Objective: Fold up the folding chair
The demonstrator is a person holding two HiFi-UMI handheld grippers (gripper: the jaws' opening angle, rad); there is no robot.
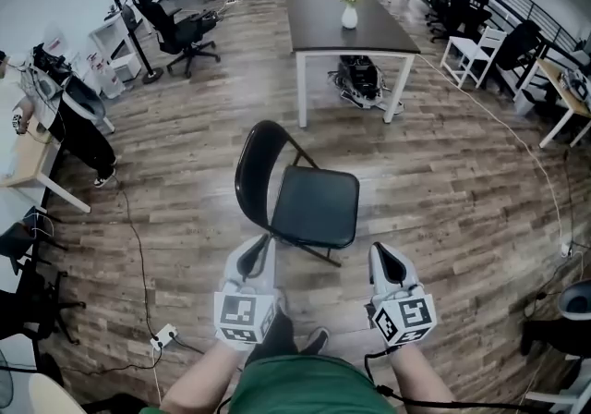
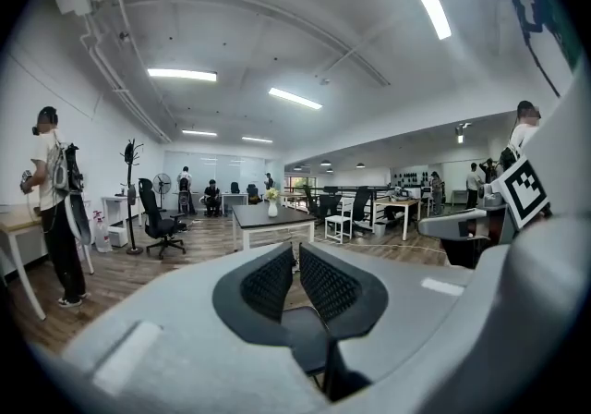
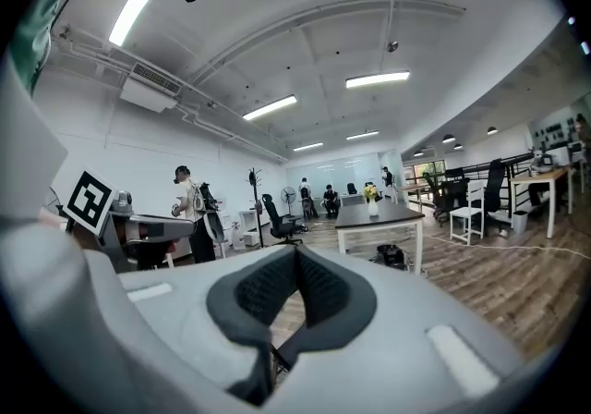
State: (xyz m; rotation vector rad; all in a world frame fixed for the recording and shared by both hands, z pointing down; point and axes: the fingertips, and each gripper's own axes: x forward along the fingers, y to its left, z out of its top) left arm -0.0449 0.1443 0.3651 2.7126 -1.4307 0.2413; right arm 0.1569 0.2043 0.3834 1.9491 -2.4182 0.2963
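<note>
A black folding chair stands unfolded on the wooden floor in the middle of the head view, its rounded backrest toward the left and its seat level. My left gripper is just in front of the seat's near left corner, apart from it. My right gripper is off the seat's near right corner, also apart. Both are empty. In the left gripper view the left gripper has its pads almost touching, and a dark part of the chair shows behind them. In the right gripper view the right gripper is fully shut.
Beyond the chair stands a dark-topped table with white legs, a flower vase on it and a bag underneath. An office chair and a desk are at the left. A power strip with a cable lies near my left foot.
</note>
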